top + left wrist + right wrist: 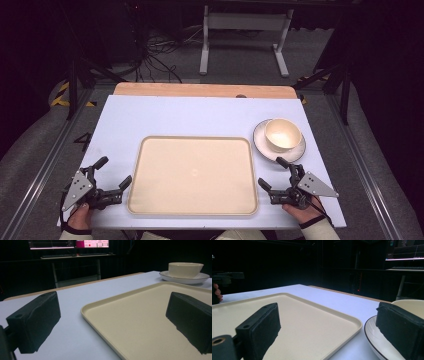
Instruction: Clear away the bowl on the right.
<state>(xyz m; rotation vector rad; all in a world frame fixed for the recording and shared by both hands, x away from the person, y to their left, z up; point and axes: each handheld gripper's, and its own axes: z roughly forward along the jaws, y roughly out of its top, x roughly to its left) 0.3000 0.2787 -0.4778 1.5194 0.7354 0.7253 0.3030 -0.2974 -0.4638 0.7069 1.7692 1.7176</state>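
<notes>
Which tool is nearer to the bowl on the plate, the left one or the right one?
Right. The right tool sits just in front of the bowl; the left tool is across the tray, at its far side.

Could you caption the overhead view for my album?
Two open grippers flank an empty cream tray; bowl on saucer nearby.

bare tray [192, 175] lies between tools; bowl [283, 134] on saucer [261, 142] blocks far right.

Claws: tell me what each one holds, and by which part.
Nothing is held. The left claw and right claw both stand open beside the tray, gripping nothing.
</notes>
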